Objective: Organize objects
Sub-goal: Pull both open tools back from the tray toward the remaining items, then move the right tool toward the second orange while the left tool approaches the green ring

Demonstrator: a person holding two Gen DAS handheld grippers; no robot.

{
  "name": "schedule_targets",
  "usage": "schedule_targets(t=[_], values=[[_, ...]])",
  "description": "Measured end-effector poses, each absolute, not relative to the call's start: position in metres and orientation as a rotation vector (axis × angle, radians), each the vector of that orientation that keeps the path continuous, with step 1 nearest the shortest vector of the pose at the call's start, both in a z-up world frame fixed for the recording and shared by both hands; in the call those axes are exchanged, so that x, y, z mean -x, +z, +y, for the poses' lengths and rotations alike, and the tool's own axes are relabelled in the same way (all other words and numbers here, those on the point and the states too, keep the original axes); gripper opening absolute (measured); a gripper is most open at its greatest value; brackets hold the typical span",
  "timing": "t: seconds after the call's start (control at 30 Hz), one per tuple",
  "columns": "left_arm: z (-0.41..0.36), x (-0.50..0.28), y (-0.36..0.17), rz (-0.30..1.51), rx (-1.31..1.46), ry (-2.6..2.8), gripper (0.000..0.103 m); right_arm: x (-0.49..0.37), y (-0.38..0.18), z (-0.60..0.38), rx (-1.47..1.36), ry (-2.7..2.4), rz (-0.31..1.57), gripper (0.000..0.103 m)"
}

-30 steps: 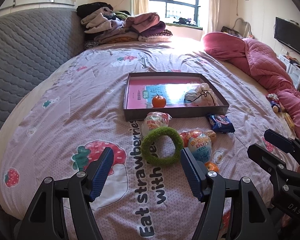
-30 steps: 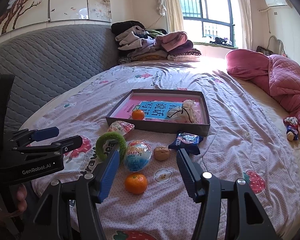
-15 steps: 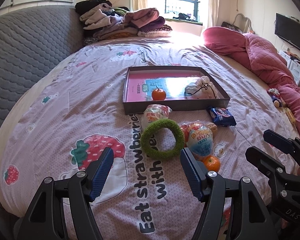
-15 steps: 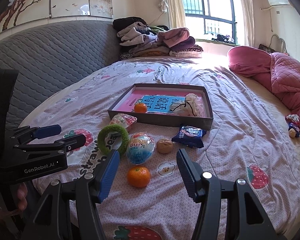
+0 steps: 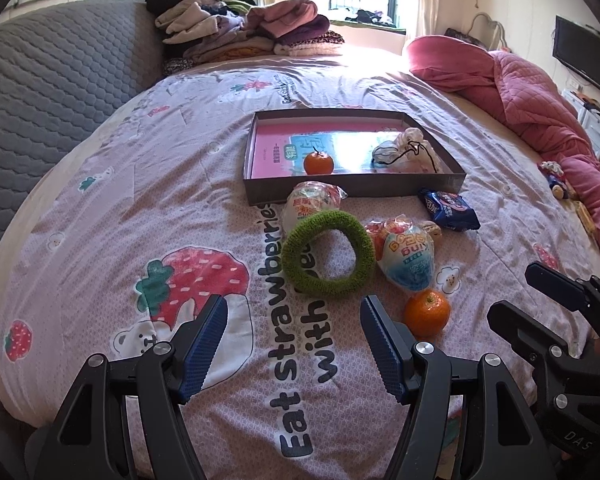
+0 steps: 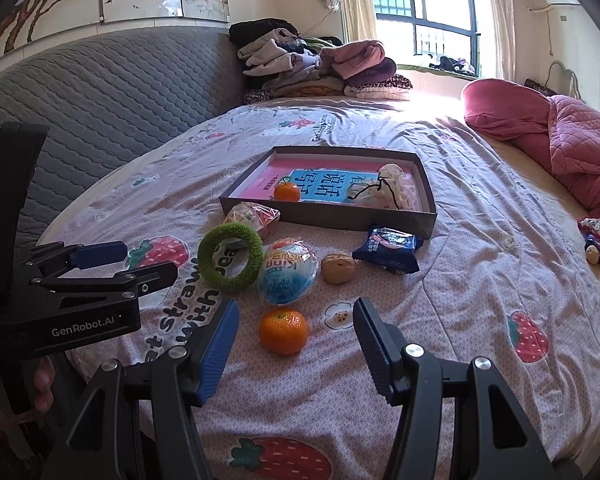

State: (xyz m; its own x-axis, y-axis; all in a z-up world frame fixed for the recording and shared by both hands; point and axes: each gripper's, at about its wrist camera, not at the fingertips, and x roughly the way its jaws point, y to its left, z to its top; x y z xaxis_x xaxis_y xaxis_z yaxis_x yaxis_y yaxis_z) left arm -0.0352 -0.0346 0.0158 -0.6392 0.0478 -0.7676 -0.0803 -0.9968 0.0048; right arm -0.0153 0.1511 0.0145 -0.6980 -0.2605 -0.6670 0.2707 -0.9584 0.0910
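Two grippers hover spread and empty over the bed; sorting into the tray barely begun.

Left gripper (image 5: 292,338) lines up on the green ring (image 5: 327,253); right gripper (image 6: 294,338) frames the near orange (image 6: 283,331), nothing between the pads of either. Tray (image 6: 324,216) already holds another orange (image 6: 287,191) and a white pouch (image 6: 384,192). Loose on the quilt (image 6: 460,264): egg-shaped snack (image 6: 286,271), blue packet (image 6: 387,249), small brown biscuit (image 6: 338,268), a wrapped snack (image 6: 252,216) touching the ring. Likely next: lower onto the orange and close gently, as it may roll. Egg snack sits just beyond, crowding the ring's side.
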Motion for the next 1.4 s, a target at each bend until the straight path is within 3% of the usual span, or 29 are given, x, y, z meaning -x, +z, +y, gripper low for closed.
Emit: schedule_targets(t=[1.4], values=[[-0.047, 0.072, -0.03, -0.032, 1.47, 2.727, 0.07, 0.035, -0.037, 0.132, -1.191, -2.568, 0.053, 0.059]])
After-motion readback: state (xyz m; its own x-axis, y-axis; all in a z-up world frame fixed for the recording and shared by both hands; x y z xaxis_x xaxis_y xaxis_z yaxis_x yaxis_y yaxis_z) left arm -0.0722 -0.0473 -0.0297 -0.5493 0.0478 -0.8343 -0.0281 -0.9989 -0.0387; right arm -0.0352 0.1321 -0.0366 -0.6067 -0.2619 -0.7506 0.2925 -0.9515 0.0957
